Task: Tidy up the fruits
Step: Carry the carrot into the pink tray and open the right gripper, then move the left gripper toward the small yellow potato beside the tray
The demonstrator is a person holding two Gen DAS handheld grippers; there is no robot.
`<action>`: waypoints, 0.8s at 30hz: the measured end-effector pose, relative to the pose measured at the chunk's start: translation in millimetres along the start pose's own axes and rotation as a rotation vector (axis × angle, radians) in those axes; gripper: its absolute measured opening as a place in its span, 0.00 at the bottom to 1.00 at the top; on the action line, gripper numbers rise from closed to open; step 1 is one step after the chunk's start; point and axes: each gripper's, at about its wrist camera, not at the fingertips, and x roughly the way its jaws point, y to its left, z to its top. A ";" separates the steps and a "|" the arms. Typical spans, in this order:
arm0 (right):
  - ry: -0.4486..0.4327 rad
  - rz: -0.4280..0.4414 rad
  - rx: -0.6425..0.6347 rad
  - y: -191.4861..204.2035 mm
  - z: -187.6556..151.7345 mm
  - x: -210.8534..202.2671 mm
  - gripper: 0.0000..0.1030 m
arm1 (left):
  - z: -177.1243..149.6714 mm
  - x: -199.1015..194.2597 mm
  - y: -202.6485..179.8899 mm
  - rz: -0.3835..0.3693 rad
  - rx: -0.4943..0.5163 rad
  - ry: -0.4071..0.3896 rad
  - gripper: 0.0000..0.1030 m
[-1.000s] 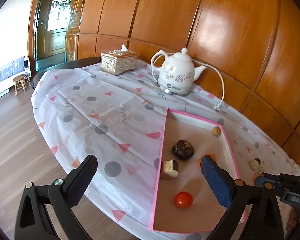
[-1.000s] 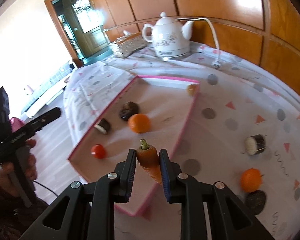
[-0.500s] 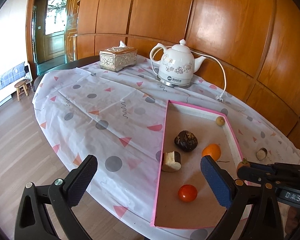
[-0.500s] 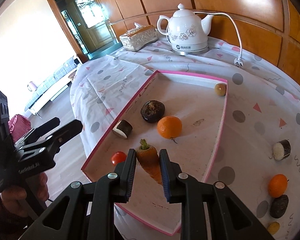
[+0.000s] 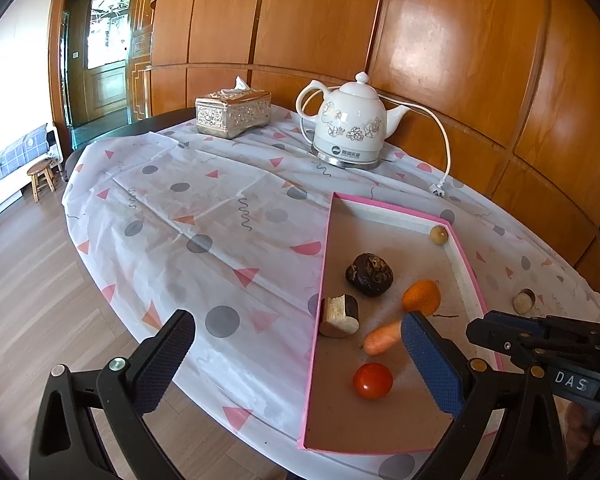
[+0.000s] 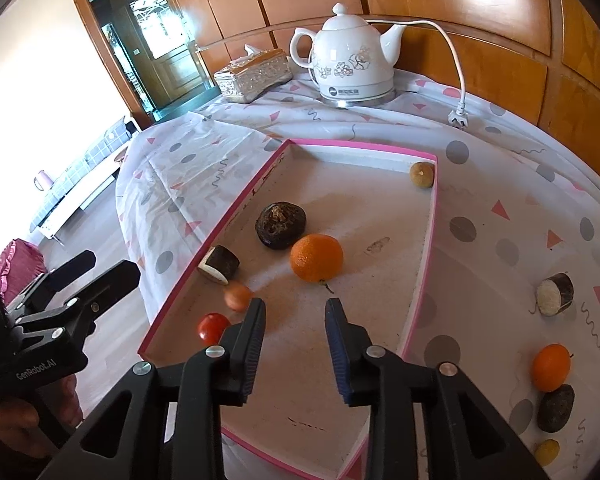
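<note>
The right gripper is hovering over the near part of the pink-edged tray with its jaws apart and nothing between them; they have just been opening. A second ago, and half a second ago too, those jaws were clamped on the carrot, stalk end up. Now the carrot is lying loose on the tray floor, blurred in the right wrist view, just off the left finger's tip at about ten o'clock from the gripper. In the left wrist view the carrot is lying on its side between the tomato at six o'clock and the orange at one o'clock, partly hidden behind the left gripper's blue pad.

The left gripper is standing wide open, holding nothing, its left finger over the tablecloth and its right finger over the tray. It is sitting where it was a second ago, though its view now shows more of the tray.

Also resting in the tray are a dark wrinkled fruit at twelve o'clock from the carrot, a cut dark-skinned piece against the left wall, and a small tan fruit in the far right corner. Outside the tray, on the cloth at three to four o'clock from the right gripper, are lying another cut piece, a second orange, a second dark fruit and a small yellow fruit.
</note>
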 end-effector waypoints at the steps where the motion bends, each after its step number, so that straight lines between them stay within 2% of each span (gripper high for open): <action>1: -0.001 -0.004 -0.002 0.4 -0.3 -0.4 0.31 | -0.3 -0.1 -0.5 -0.002 0.001 0.001 1.00; 4: -0.007 -0.013 -0.011 2.1 -2.1 -4.0 0.35 | -1.1 1.0 -1.1 -0.005 -0.001 0.009 1.00; 9: -0.020 -0.057 -0.034 5.0 -4.3 -9.7 0.36 | -1.1 0.9 -1.0 -0.007 -0.007 0.014 1.00; 17: -0.053 -0.144 -0.061 -2.1 -10.7 -28.2 0.50 | -0.1 0.1 -1.4 -0.009 -0.009 0.012 1.00; 24: -0.069 -0.182 -0.045 -19.1 -18.6 -46.2 0.51 | 0.1 -0.4 -7.9 -0.016 0.004 0.007 1.00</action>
